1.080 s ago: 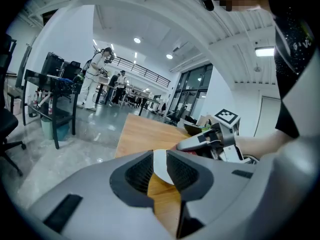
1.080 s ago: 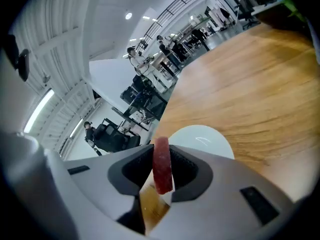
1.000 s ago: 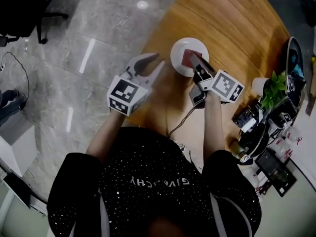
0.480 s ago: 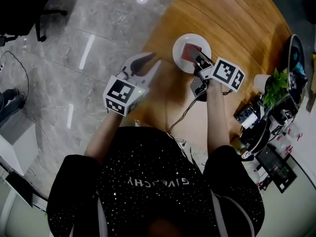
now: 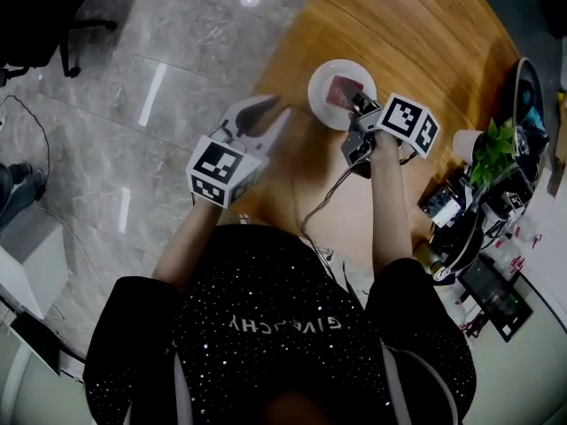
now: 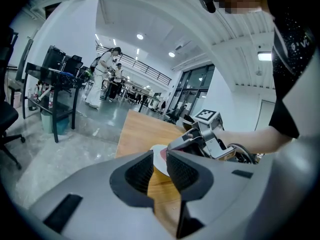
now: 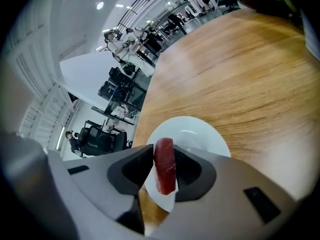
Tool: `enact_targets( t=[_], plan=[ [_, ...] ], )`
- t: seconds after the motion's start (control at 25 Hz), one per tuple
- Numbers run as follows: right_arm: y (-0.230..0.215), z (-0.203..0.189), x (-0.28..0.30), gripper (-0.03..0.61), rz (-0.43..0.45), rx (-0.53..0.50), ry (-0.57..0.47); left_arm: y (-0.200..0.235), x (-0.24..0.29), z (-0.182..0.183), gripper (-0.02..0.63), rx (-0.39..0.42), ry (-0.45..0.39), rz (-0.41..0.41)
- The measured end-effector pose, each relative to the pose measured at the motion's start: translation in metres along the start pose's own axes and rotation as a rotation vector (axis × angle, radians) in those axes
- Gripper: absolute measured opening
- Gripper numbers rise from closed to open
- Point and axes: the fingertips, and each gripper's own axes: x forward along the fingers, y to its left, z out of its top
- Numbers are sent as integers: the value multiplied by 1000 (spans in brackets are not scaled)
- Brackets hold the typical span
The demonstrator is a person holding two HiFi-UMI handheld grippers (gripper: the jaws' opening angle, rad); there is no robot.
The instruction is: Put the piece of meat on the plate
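Right gripper (image 5: 357,104): jaws clenched on the piece of meat (image 7: 165,171). The red slab stands on edge between the two pads, top end just above them, lower end hanging free below.

The meat is over the white plate (image 5: 319,104). In the right gripper view it sits above the near rim rather than the middle. Whether its lower end touches the plate, you cannot tell from any view.

Left gripper (image 6: 159,165): jaws released with a narrow gap, nothing between them. It hangs off to the left of the plate, beside the worktop (image 5: 425,34) edge and well apart from the meat.

Step in hand, by my reading: set-down and release.

- Carry the meat a little further in, so it drops toward the plate's centre and not across the rim.
- Bring it down until the lower edge rests on the plate before you let go. Dropped from height, an upright slab may topple or bounce off.
- Tip the gripper so the slab leans to one side. It then falls flat on the plate, not toward you.
- Open slowly. Meat like this may cling to one pad, so wait until it peels off.
- Draw back along the gripper's own line, up and away. A sideways swing could clip the plate, which looks light and sits near the worktop edge.
- Leave the left gripper where it is unless the plate slides.
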Motion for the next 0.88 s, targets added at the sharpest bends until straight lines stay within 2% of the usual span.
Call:
enact_targets(
  t=[0.2,0.48,0.72,0.88],
  plan=[
    [-7,3,-4,137,-70,-9,-15,-1,-3,3,87,-2,-8,0],
    [-17,7,-12,209,-112,35,-47,-3,-8,4,87,-17,-19,-8],
    [-21,13,-26,212,-173,21,-109,-3,-13,0,87,-31,-21,-11],
    [-16,13,-33,212,-161,12,-139,-2,-18,2,87,-29,-28,-8]
  ],
)
